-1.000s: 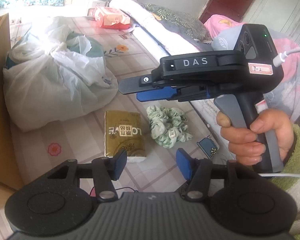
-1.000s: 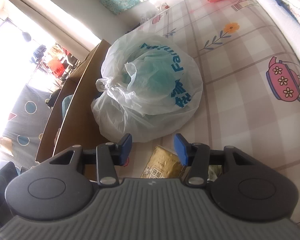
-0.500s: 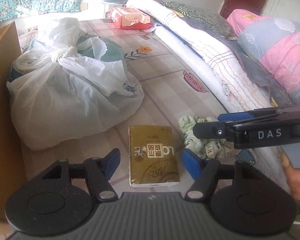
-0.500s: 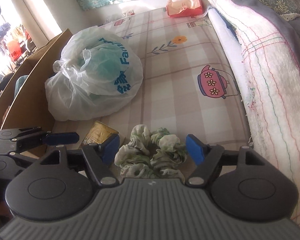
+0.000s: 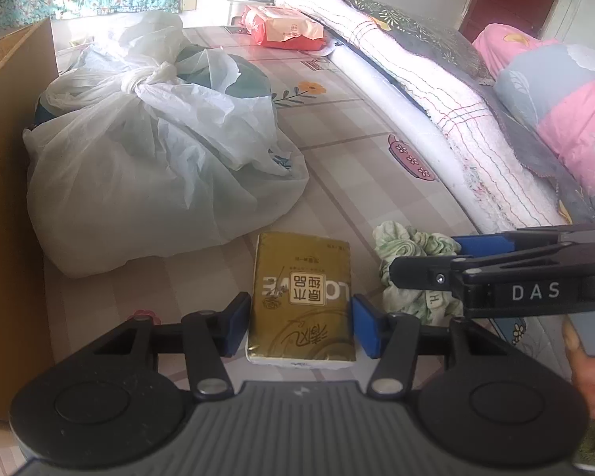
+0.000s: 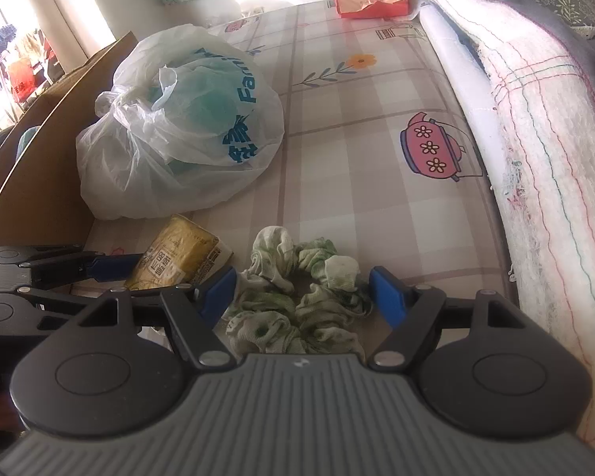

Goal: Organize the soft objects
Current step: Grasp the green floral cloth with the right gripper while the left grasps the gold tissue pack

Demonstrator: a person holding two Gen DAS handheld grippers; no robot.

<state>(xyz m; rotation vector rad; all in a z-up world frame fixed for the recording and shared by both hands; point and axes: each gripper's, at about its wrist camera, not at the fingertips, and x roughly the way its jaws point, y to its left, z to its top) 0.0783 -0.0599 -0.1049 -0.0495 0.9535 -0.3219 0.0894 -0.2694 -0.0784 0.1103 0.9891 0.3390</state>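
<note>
A gold tissue pack point(image 5: 301, 297) lies on the checked bed sheet. My left gripper point(image 5: 300, 326) has it between its blue pads; the jaws are closing and the pads touch both of its long sides. Just right of the pack sits a green-and-white scrunchie point(image 6: 297, 305). My right gripper point(image 6: 303, 295) stands open around it, with a gap at the right pad. In the left wrist view the right gripper point(image 5: 428, 260) reaches in from the right over the scrunchie point(image 5: 408, 244), a hand on its handle. The left gripper point(image 6: 111, 273) shows at the left edge beside the pack point(image 6: 182, 254).
A knotted white plastic bag point(image 5: 146, 166) bulges behind the pack, against a cardboard box wall point(image 5: 4, 198) on the left. A red wipes pack point(image 5: 285, 27) lies at the far end. Rolled quilts point(image 5: 456, 111) run along the right side.
My left gripper came down over the tissue pack and its jaws narrowed onto it. My right gripper swung from the plastic bag to the scrunchie and opened wider.
</note>
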